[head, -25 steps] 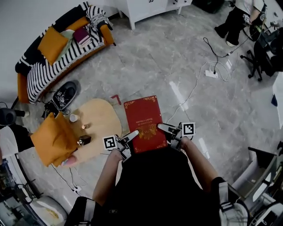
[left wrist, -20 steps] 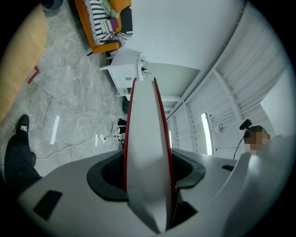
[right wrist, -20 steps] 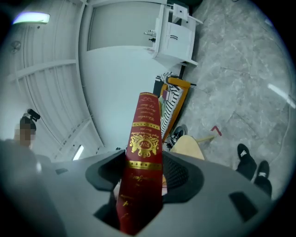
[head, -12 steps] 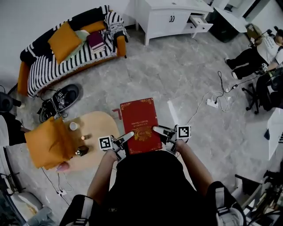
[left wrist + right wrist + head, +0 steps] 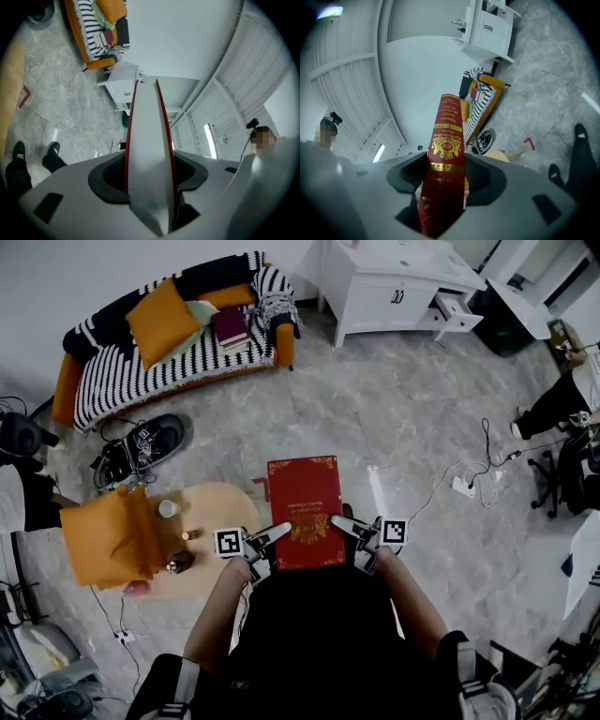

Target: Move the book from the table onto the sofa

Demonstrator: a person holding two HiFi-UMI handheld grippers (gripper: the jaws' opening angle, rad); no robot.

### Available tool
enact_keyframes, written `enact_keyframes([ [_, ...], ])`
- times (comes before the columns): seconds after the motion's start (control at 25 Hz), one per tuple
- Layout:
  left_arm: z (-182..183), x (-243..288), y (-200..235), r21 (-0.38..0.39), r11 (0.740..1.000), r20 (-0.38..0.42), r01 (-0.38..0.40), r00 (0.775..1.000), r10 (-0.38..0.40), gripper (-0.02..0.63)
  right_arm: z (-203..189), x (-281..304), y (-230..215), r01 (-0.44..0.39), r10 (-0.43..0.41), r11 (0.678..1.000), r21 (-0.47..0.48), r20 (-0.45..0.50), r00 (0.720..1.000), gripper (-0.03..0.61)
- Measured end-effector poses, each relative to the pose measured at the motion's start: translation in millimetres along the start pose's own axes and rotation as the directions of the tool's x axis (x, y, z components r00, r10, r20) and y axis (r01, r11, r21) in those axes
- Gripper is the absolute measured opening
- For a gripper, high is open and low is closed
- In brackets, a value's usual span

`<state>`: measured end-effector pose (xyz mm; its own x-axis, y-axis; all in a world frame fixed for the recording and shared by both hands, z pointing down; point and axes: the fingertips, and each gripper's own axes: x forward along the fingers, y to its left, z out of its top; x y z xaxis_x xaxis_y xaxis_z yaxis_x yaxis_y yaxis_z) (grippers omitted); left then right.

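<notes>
Red hardcover book with gold ornament point(image 5: 305, 512), in the head view, hangs level over the grey marble floor point(image 5: 394, 409), well apart from the black-and-white striped sofa point(image 5: 169, 362), its near corners clamped by the left gripper point(image 5: 272, 535) and right gripper point(image 5: 345, 524). Left gripper view: both jaws press the red covers, white page edge point(image 5: 147, 140) between them. Right gripper view: jaws grip the gold-printed spine end point(image 5: 443, 154), sofa beyond.

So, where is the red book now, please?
The red book is mid head view, held between the left gripper and right gripper, just right of the wooden table.
</notes>
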<state>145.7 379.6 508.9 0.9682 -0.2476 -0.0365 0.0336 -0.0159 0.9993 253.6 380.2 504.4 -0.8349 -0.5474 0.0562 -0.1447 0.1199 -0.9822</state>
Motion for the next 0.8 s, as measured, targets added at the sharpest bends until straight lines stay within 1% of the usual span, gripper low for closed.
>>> enact_keyframes([
  [0.12, 6, -4, 6, -0.021, 1.000, 0.081, -0.021, 0.996, 0.022, 0.252, 10, 14, -8, -0.020, 0.021, 1.000, 0.019, -0.054, 0.998, 0.250],
  [0.2, 15, -5, 9, -0.026, 0.999, 0.131, -0.035, 0.991, 0.038, 0.252, 23, 24, -13, -0.031, 0.030, 1.000, -0.001, -0.100, 0.994, 0.250],
  [0.28, 30, 1, 10, -0.018, 0.999, 0.180, -0.047, 0.982, 0.050, 0.250, 43, 32, -17, -0.046, 0.039, 0.998, -0.041, -0.150, 0.988, 0.250],
  [0.36, 47, 17, 8, 0.005, 0.998, 0.216, -0.055, 0.975, 0.053, 0.250, 68, 35, -19, -0.064, 0.055, 0.997, -0.044, -0.183, 0.982, 0.250],
  [0.48, 63, 54, 3, 0.025, 0.998, 0.245, -0.052, 0.969, 0.044, 0.250, 105, 27, -20, -0.092, 0.086, 0.996, -0.019, -0.211, 0.974, 0.251],
  [0.64, 80, 107, -3, 0.046, 0.997, 0.259, -0.054, 0.965, 0.040, 0.250, 155, 6, -21, -0.108, 0.098, 0.994, -0.029, -0.248, 0.964, 0.250],
  [0.72, 82, 129, -7, 0.051, 0.997, 0.270, -0.056, 0.962, 0.041, 0.250, 173, -6, -21, -0.119, 0.110, 0.993, -0.019, -0.265, 0.958, 0.250],
  [0.8, 82, 145, -4, 0.049, 0.996, 0.279, -0.070, 0.959, 0.054, 0.250, 185, -18, -31, -0.101, 0.094, 0.995, -0.009, -0.287, 0.953, 0.250],
])
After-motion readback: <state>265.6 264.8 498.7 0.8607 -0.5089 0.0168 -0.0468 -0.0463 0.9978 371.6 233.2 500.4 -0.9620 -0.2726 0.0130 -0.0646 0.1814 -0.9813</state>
